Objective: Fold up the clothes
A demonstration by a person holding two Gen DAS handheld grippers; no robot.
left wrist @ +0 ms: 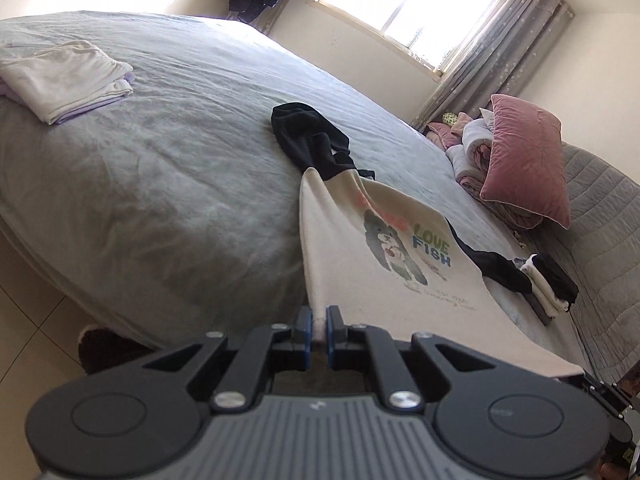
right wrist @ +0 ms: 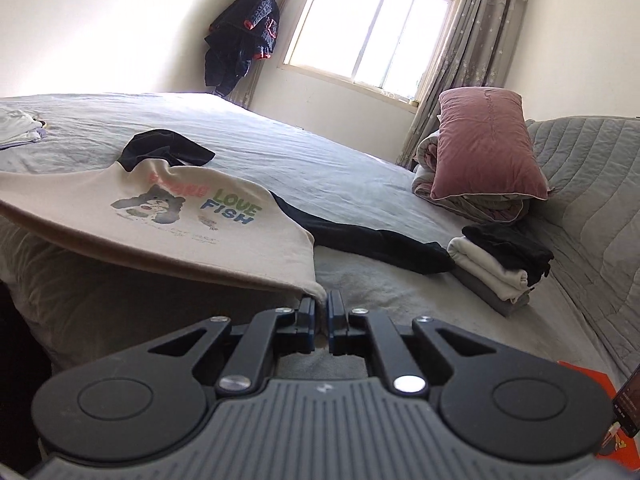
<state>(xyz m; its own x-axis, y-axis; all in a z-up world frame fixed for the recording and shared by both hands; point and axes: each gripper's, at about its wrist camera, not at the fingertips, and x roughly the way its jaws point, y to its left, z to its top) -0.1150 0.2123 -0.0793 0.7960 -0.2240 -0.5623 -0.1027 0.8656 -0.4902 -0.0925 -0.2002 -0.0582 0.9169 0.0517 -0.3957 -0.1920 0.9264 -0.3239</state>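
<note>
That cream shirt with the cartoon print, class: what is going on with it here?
A person is working with two hand-held grippers at a bed. The left gripper and the right gripper are each shut on a bottom corner of the cream shirt, holding its hem stretched and raised off the bed while its black sleeves trail on the cover. It is not yet folded. Folded stacks already sit on the bed.

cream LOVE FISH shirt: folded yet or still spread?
Spread, not folded. The shirt is stretched flat, print up, with its hem pinched by the left gripper and the right gripper; the black sleeves trail on the bed.
</note>
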